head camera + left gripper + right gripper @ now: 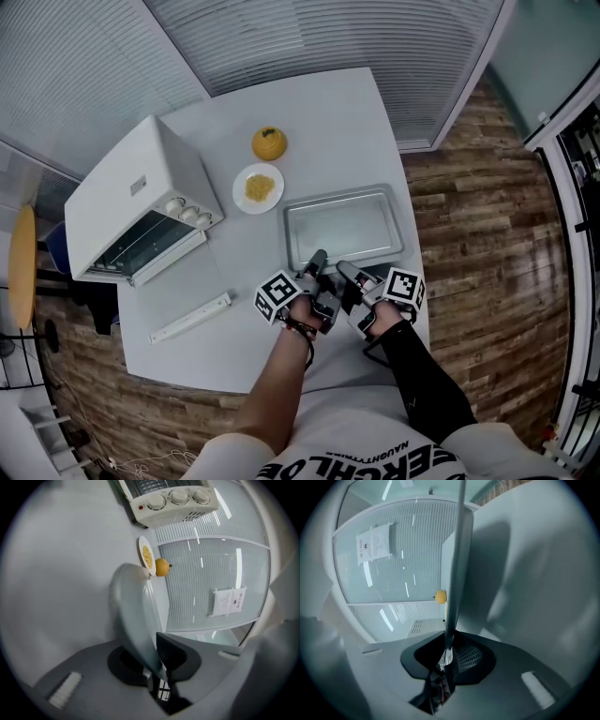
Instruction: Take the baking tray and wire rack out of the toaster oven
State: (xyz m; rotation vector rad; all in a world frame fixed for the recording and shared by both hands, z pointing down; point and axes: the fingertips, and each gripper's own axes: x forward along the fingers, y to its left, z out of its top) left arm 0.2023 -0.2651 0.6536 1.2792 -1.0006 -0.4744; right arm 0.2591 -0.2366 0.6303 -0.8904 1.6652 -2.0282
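Two grips | left gripper (318, 260), right gripper (346, 271) clenched on baking tray (345, 225) near rim

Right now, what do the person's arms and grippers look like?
Both the left gripper and right gripper are grey moulded bodies with dark ribbed pads, each bearing a white cube with black square markers. A black strap or cable loops by the left wrist. The right arm wears a long black sleeve; the left forearm is unsleeved. The shirt is white with black lettering.
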